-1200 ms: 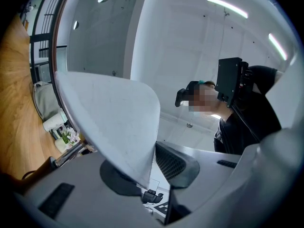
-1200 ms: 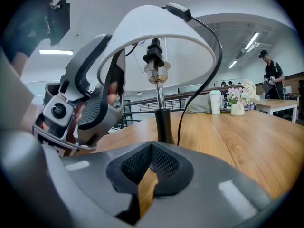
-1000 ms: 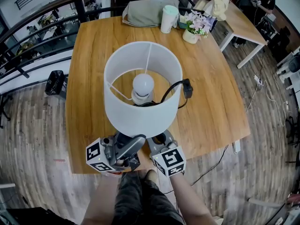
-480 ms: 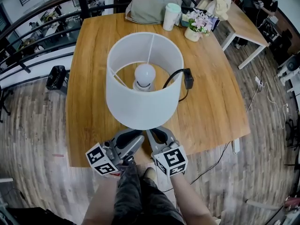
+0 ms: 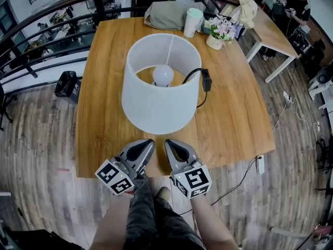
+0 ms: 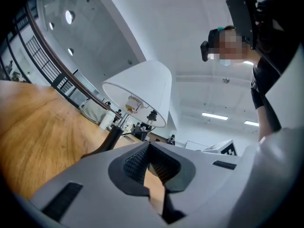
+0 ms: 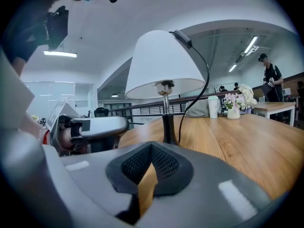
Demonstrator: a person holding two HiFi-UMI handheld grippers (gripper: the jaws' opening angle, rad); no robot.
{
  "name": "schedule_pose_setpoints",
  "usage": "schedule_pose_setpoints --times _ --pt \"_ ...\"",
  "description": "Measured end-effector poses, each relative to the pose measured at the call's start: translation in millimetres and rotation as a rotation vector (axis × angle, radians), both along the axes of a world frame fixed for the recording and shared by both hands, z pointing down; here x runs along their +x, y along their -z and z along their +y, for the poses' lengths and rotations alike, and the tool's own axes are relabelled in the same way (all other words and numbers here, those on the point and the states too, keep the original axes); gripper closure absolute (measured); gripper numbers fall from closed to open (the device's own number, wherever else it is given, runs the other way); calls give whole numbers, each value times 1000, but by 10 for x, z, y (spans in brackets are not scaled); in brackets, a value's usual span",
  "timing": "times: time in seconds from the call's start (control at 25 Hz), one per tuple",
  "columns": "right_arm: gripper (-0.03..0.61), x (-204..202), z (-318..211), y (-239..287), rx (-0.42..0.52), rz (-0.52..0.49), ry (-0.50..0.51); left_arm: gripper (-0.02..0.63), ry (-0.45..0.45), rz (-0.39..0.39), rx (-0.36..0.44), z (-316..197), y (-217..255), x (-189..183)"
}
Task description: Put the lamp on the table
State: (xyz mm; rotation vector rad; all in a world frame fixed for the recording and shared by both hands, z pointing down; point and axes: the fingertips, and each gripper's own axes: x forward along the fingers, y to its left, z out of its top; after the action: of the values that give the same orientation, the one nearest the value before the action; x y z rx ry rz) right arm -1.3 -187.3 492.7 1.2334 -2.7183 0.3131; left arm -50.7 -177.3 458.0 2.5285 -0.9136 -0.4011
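Note:
The lamp (image 5: pixel 161 90), with a white drum shade, a bare bulb (image 5: pixel 163 75) and a black cord with a plug (image 5: pixel 206 80), stands upright on the wooden table (image 5: pixel 104 129), free of both grippers. My left gripper (image 5: pixel 147 144) and right gripper (image 5: pixel 170 144) sit side by side at the table's near edge, short of the shade, both shut and holding nothing. In the left gripper view the lamp (image 6: pixel 142 91) stands ahead of the shut jaws (image 6: pixel 148 146). The right gripper view shows the lamp (image 7: pixel 166 63) ahead of its shut jaws (image 7: pixel 151 148), with the left gripper (image 7: pixel 90 126) beside.
At the table's far edge lie a grey bag (image 5: pixel 165 14), a white cup (image 5: pixel 192 21) and a pot of flowers (image 5: pixel 218 33). A second table (image 5: pixel 270 27) and a person (image 5: pixel 297 4) are at the back right. A railing runs along the left.
Both grippers have drawn back from under the lampshade to the table's near edge. The lamp stays standing on the table by itself.

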Motion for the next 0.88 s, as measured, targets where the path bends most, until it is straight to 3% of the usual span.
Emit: schedule_pose_setpoints --times 0.36,0.88 --pt "572 83 205 257 42 -12 5 617 124 -215 42 99 48 -62" --pt "572 113 478 683 101 -27 13 617 165 -299 83 354 361 -49"
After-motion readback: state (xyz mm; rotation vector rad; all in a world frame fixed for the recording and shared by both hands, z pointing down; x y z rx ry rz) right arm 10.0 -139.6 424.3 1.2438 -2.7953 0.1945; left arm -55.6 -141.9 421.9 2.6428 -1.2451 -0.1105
